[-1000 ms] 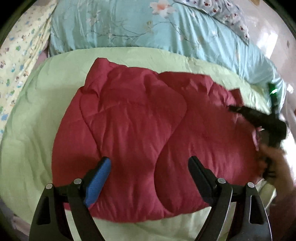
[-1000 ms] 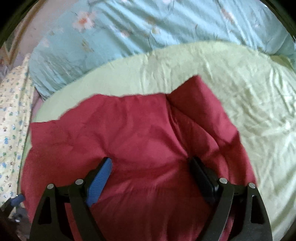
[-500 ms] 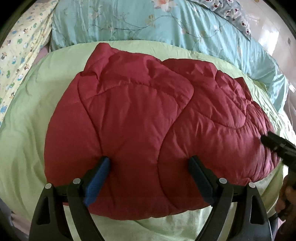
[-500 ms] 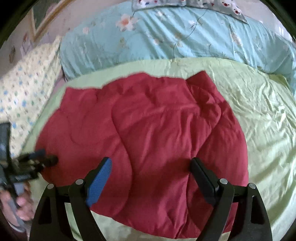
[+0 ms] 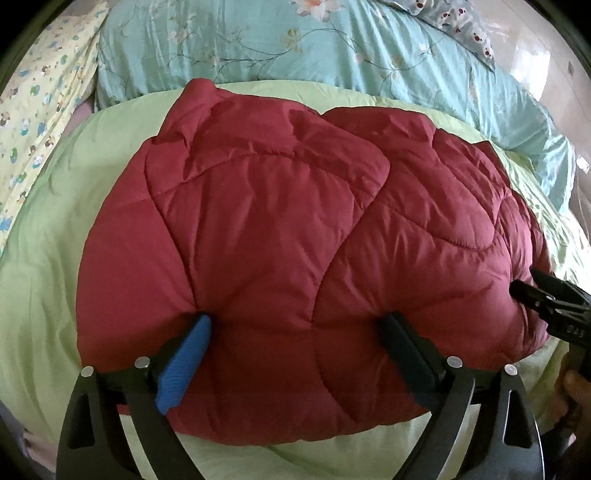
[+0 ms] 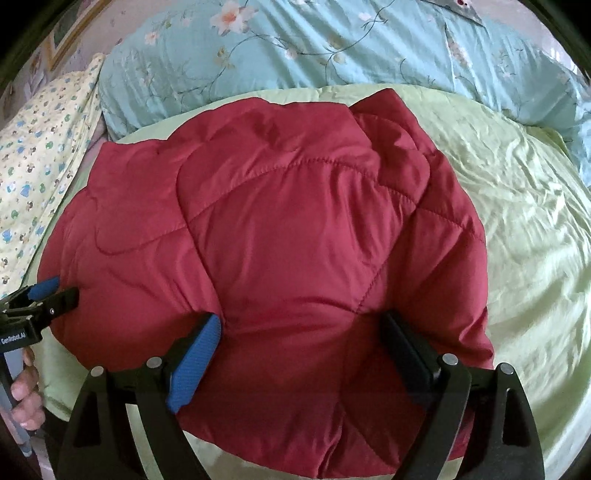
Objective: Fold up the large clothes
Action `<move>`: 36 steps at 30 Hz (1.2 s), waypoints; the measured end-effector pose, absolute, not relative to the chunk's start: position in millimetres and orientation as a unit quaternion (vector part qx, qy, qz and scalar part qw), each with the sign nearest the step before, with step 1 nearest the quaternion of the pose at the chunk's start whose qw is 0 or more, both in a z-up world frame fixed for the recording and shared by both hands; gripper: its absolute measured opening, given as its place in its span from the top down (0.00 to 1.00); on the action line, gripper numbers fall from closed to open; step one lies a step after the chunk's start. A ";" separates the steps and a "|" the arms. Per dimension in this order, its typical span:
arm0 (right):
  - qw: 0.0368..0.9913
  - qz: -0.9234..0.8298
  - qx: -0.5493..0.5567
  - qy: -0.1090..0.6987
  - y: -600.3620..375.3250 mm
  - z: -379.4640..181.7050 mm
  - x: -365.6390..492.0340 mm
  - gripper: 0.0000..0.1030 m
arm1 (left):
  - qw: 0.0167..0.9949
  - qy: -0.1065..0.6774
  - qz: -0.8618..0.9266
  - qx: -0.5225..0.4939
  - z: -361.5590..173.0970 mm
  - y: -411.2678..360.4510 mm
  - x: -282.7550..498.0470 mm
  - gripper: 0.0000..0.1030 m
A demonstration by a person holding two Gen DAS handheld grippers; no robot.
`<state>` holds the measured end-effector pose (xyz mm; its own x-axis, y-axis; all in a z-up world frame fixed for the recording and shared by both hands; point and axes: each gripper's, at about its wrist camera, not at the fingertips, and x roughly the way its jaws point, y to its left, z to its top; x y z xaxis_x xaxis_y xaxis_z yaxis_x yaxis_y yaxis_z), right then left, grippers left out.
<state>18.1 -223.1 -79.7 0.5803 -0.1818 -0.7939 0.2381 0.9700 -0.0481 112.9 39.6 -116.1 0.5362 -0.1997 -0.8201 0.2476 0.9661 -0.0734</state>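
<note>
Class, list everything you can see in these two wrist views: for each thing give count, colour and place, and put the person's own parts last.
Quilted jacket: one, dark red, folded, lying on the green cover, in the middle of both views.
Bed cover: one, pale green, wrinkled, under and around the jacket.
Floral quilt: one, light blue with flowers, behind the green cover.
Patterned sheet: one, pale yellow with small prints, far left.
Picture frame: one, wooden, on the wall, upper left of the right wrist view.
Left gripper: black with one blue pad, open, fingertips pressing on the jacket's near part.
Right gripper: same colours, open, fingertips likewise on the jacket.
</note>
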 end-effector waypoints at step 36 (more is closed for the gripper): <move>0.907 -0.080 0.013 0.414 -188.7 -38.9 29.3 0.13 | 0.882 0.459 -0.061 0.088 -79.7 26.0 122.1 0.08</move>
<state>29.3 -188.7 -38.9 0.6450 -0.1336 -0.7524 0.1548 0.9870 -0.0425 122.1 26.0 -79.7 0.5720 -0.0276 -0.8198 0.1891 0.9769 0.0990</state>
